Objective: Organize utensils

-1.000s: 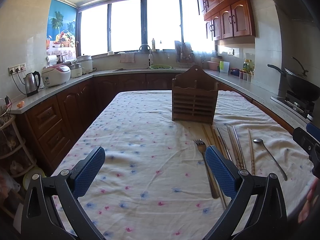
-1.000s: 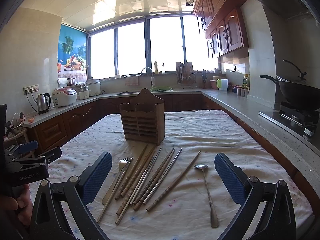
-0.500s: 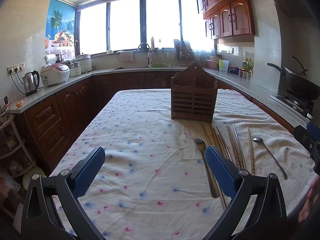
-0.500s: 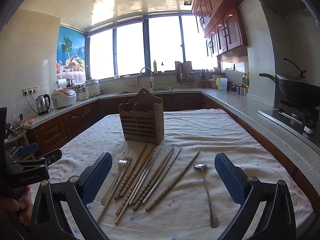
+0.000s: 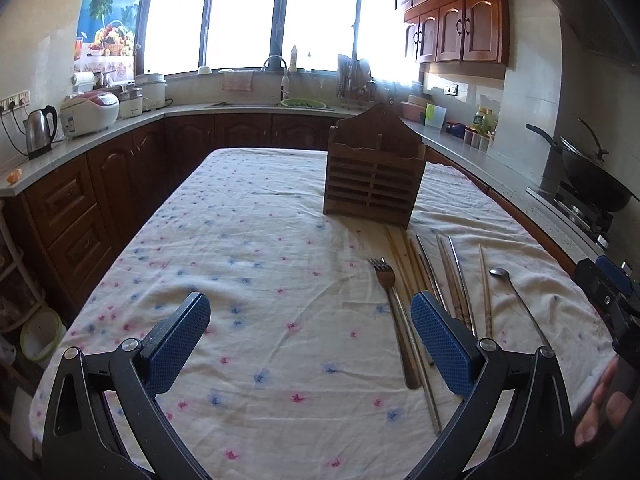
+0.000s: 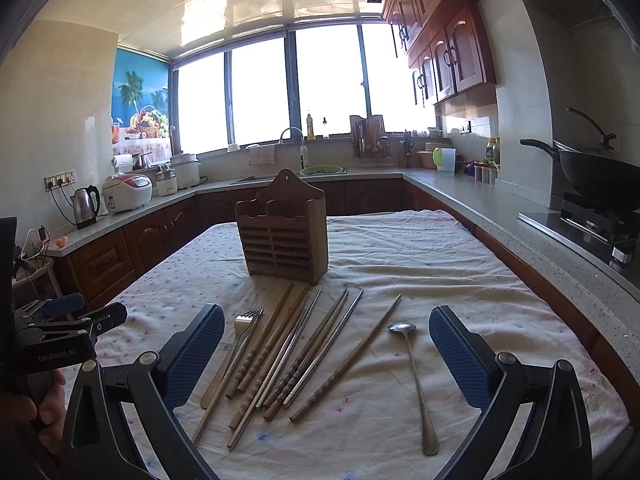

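Nearest the right gripper (image 6: 326,354), spread wide and empty, lie a fork (image 6: 234,350), chopsticks (image 6: 304,354) and a spoon (image 6: 416,376), long axes running near to far, fanned slightly. Left gripper (image 5: 310,344), likewise wide and empty, hangs left of them, so the right is better placed. Beyond stands the wooden holder (image 6: 282,230) on a floral tablecloth (image 5: 240,248); kitchen counters (image 6: 480,200) behind.

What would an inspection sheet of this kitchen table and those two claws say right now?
Surface: flowered tablecloth, wrinkled.
Job's things: wooden utensil holder upright; fork, chopsticks and spoon lying flat in front of it.
Clutter: nothing seen on the cloth.
Grippers: left claw open, empty; right claw open, empty, above the utensils.
Cables: kettle cords to wall sockets.
Surroundings: wok on stove, rice cooker, sink under windows.
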{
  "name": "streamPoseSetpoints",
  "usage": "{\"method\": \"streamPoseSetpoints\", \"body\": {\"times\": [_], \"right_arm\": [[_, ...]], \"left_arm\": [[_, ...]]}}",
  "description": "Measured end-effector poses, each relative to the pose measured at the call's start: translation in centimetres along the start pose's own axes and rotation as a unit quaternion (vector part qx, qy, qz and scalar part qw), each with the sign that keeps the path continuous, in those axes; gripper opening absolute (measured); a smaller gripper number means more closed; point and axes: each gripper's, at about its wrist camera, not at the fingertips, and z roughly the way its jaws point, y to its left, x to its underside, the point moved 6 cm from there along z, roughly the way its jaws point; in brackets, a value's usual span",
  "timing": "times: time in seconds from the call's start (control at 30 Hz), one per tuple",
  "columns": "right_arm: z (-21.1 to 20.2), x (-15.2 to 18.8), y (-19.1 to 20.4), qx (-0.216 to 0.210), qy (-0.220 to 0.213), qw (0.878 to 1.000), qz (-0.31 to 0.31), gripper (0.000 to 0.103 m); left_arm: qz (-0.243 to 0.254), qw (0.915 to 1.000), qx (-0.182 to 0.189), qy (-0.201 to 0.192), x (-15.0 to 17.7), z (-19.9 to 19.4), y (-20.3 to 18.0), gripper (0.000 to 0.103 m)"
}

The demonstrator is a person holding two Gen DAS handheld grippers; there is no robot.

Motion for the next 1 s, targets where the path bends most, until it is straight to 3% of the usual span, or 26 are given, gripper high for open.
{"method": "streamPoseSetpoints", "body": {"times": [0.23,0.47,0.63,0.77,0.97,1.0], "right_arm": [[1.8,0.0,-1.1,0.009,0.035,0.999,0.003,0.103],[5.9,0.8,-4.6,0.020,0.113,0.993,0.038,0.098],[8.9,2.4,-6.7,0.018,0.173,0.983,0.058,0.084],[10.5,3.3,-7.7,0.016,0.203,0.977,0.066,0.076],[12.7,4.4,-8.6,0.018,0.239,0.969,0.067,0.065],[13.0,4.6,-8.7,0.020,0.246,0.967,0.067,0.063]], "left_arm": [[-0.017,0.9973,0.034,0.063,-0.2,3.7,-0.9,0.102],[0.006,0.9932,0.057,0.101,-1.3,7.2,-3.1,0.095],[0.018,0.9864,0.078,0.144,-1.4,10.5,-4.4,0.080],[0.022,0.9792,0.091,0.180,-1.0,13.1,-5.2,0.072],[0.020,0.9646,0.113,0.237,0.1,16.2,-5.8,0.050],[0.025,0.9658,0.112,0.233,-0.1,16.3,-5.8,0.048]]}}
